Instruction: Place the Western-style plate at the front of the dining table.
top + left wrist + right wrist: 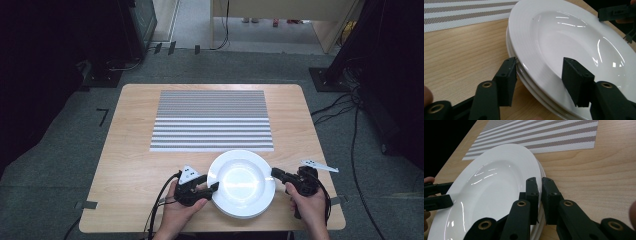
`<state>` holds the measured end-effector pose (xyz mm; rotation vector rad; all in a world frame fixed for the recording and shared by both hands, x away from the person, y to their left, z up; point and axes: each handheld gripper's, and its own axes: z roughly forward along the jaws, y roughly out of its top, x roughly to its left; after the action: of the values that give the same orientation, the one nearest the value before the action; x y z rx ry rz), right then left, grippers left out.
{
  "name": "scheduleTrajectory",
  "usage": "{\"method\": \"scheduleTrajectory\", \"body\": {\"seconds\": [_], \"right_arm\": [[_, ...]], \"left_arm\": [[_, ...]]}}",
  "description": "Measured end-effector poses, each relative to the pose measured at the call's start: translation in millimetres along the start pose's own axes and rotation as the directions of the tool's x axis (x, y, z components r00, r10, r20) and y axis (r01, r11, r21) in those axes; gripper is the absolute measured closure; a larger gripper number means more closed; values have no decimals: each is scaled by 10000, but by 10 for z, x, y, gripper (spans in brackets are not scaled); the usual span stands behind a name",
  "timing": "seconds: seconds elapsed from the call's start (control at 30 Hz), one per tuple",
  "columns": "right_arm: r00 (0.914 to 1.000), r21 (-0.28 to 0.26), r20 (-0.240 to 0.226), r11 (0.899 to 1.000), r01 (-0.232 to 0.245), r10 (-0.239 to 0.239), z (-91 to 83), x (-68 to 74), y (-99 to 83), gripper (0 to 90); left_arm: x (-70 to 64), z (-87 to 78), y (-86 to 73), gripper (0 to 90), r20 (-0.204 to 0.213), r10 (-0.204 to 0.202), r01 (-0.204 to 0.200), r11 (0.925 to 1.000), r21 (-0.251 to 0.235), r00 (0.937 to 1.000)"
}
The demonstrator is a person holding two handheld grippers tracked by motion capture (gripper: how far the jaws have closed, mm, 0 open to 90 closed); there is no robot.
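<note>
A stack of white deep plates (241, 182) rests on the wooden table (130, 165) near its front edge. My left gripper (216, 186) is at the stack's left rim. In the left gripper view it (540, 61) stands open, one jaw outside the top plate (574, 37) and one over its bowl, the rim between them. My right gripper (274, 173) is at the right rim. Its jaws (539, 180) are pinched together on the top plate's (494, 185) edge. The lower plates' edges show just under that rim.
A grey-and-white striped placemat (212, 120) lies flat across the middle of the table, just beyond the plates. Bare wood runs to the left and right of the stack. Cables and dark stands are on the floor around the table.
</note>
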<state>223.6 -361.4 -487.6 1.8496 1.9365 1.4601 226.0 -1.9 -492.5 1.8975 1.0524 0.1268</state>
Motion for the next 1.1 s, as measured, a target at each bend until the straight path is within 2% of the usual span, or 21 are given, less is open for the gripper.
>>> {"method": "scheduleTrajectory", "body": {"seconds": [0.13,0.17,0.4,0.63,0.77,0.8,0.83,0.9,1.0,1.1], "right_arm": [[9994,30,-157,9995,-315,316,4,-26,2,849],[9980,104,-271,9983,-570,572,7,-43,4,848],[9913,196,-580,9929,-1173,1182,5,-90,6,854],[9885,223,-639,9905,-1358,1369,4,-99,6,856],[9879,48,-744,9906,-1364,1364,-10,-89,11,858],[9821,-78,-1095,9879,-1548,1530,-36,-91,24,860],[9821,-78,-1095,9879,-1548,1530,-36,-91,24,860],[9742,-103,-1463,9845,-1750,1716,-40,-102,26,854],[9749,-78,-1398,9843,-1761,1733,-28,-101,19,852],[9611,-80,-1890,9784,-2064,2012,-4,-112,13,840]], "left_arm": [[29,-19,6,502,165,-206,206,9998,-3,9997],[37,-20,7,501,223,-260,259,9997,37,9994],[31,-22,1,500,199,-337,336,9994,27,9992],[31,-25,-1,505,189,-367,368,9993,-38,9991],[39,-27,1,505,266,-435,438,9990,-91,9987],[41,-28,1,504,280,-431,433,9990,-87,9987],[42,-28,0,504,287,-439,441,9990,-90,9986],[43,-28,0,502,285,-425,427,9991,-83,9987],[37,-27,-1,503,261,-428,431,9990,-112,9987],[34,-27,-1,503,241,-426,429,9990,-122,9988]]}}
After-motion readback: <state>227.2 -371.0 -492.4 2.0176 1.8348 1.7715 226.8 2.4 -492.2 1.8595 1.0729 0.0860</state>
